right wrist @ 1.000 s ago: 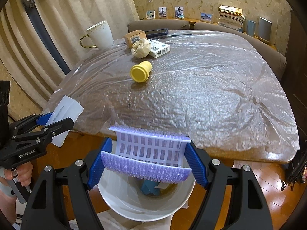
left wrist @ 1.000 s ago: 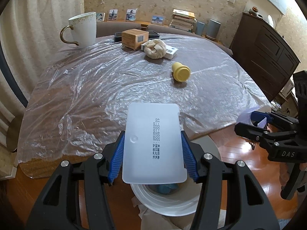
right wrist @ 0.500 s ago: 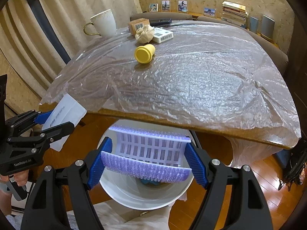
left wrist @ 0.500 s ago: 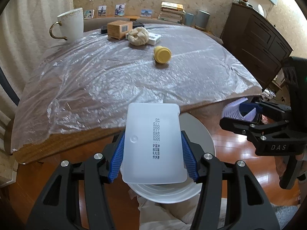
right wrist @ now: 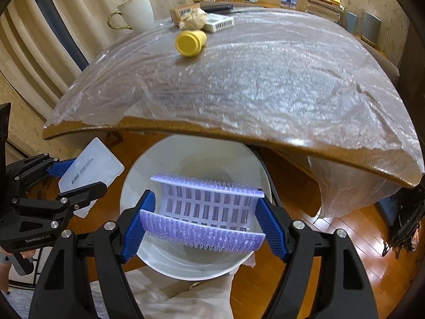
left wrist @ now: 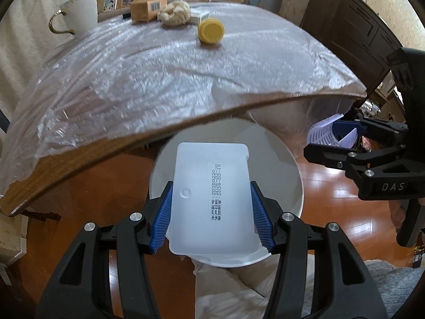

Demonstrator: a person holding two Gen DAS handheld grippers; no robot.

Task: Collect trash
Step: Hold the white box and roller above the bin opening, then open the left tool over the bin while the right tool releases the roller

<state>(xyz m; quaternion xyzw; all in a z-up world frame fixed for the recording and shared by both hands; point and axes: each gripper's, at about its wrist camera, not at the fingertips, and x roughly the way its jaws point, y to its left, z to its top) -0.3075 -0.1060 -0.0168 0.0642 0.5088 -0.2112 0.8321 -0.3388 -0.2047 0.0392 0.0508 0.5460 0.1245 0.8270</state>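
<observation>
Trash is in both grippers, poised over the white bin (left wrist: 289,164) that stands on the wooden floor just below the tabletop edge. The left gripper (left wrist: 211,212) pinches a flat white plastic lid (left wrist: 212,194) with a printed date line by its two long sides, directly above the bin's mouth. The right gripper (right wrist: 203,220) clamps a lilac slotted plastic piece (right wrist: 207,207) with bristly rims across its width, also over the bin's mouth, beside the left one.

Judging by this, the step in hand is the drop: both pieces are carried to the bin but not yet released. The next move calls for spreading each gripper while centred over the bin, so the wide lid clears the rim.

Above the bin, the tabletop (right wrist: 265,79) wears crinkled clear plastic sheeting. Far from the bin on it lie a yellow cap (right wrist: 190,43), a crumpled paper wad (right wrist: 193,18), two barcoded boxes and a white mug (right wrist: 136,12). Beyond stand framed photos, stacked books, curtains and a dark cabinet.
</observation>
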